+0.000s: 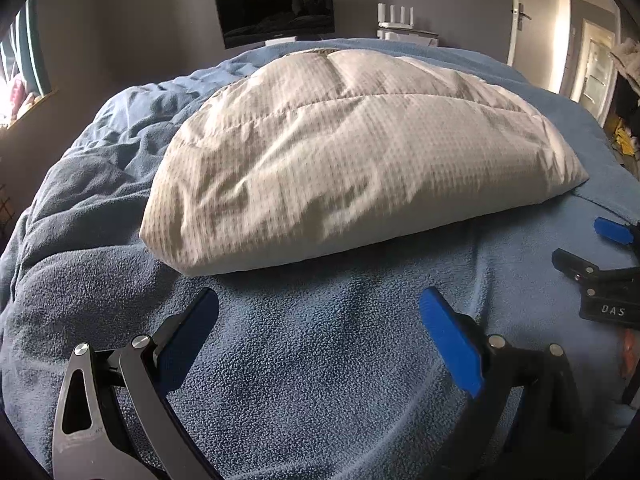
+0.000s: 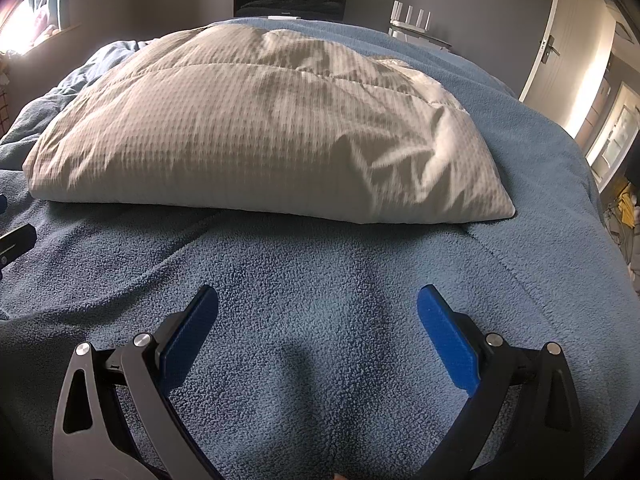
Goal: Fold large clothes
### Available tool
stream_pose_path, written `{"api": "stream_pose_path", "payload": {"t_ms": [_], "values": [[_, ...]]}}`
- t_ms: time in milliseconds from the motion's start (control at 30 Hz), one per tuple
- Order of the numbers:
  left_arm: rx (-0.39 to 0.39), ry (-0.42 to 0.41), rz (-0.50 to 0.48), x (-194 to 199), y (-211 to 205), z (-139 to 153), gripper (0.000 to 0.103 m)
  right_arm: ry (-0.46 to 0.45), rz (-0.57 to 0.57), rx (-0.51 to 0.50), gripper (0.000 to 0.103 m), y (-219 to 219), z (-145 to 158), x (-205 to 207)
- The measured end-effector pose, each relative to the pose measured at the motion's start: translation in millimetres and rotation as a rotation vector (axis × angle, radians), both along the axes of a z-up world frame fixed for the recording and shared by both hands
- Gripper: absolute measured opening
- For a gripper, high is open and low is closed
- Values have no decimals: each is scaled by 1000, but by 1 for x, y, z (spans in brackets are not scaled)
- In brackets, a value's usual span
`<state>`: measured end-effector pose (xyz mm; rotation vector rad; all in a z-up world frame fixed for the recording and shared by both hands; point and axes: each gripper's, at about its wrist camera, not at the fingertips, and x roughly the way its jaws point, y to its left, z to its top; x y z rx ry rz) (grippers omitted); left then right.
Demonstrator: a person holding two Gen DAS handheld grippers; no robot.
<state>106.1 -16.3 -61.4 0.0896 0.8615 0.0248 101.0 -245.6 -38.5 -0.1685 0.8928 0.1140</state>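
Observation:
A beige, finely checked padded cloth [image 1: 344, 160] lies folded into a thick bundle on a blue fleece blanket [image 1: 320, 360]. It also shows in the right wrist view [image 2: 256, 128]. My left gripper [image 1: 319, 300] is open and empty above the fleece, a short way in front of the bundle's near edge. My right gripper [image 2: 317, 298] is open and empty too, in front of the bundle's near edge. The right gripper also shows at the right edge of the left wrist view [image 1: 592, 248].
The fleece blanket [image 2: 320, 320] covers a bed, rumpled darker at the left [image 1: 80, 200]. A dark screen [image 1: 276, 10] hangs on the far wall, a white router [image 1: 396, 16] beside it. A door [image 2: 560, 40] stands at the right, a window [image 2: 24, 20] at the left.

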Motion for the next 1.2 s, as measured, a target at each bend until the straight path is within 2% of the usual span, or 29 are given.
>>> {"api": "stream_pose_path", "payload": {"t_ms": [167, 433, 600, 1200], "values": [[-15, 47, 23, 4, 3, -5, 97, 6, -1, -1, 95, 0, -3, 2], [18, 30, -24, 0, -7, -4, 97, 14, -1, -2, 95, -1, -5, 4], [-23, 65, -44, 3, -5, -6, 97, 14, -1, -2, 95, -1, -5, 4], [-36, 75, -35, 5, -2, -5, 96, 25, -4, -1, 95, -2, -9, 6]]}}
